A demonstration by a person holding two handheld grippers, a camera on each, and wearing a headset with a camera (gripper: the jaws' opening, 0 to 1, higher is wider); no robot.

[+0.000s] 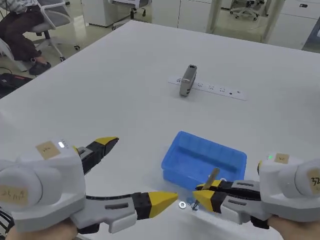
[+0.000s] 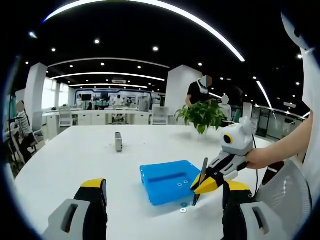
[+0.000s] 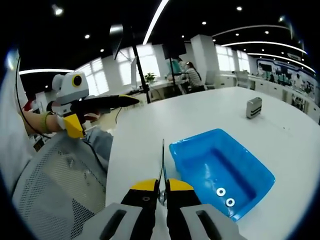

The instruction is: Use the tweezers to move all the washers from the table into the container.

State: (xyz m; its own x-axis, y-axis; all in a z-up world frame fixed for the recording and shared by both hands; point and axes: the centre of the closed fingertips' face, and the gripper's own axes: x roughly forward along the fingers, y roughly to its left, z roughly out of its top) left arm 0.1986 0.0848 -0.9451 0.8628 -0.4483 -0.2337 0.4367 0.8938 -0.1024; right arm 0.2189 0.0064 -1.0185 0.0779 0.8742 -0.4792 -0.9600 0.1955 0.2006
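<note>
Two washers [image 1: 182, 204] lie on the tabletop [image 1: 125, 90], at nine o'clock from the tweezers [image 1: 212, 176] tip; right gripper [image 1: 204, 191] jaws clamp the tweezers, left gripper [image 1: 144, 168] jaws gape empty.

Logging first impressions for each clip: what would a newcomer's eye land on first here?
The bright blue container on the white table stands out most, with two washers lying inside. Beside it the right hand-held gripper is shut on the tweezers, tips down by a loose washer, while the left hand-held gripper hangs open.
</note>
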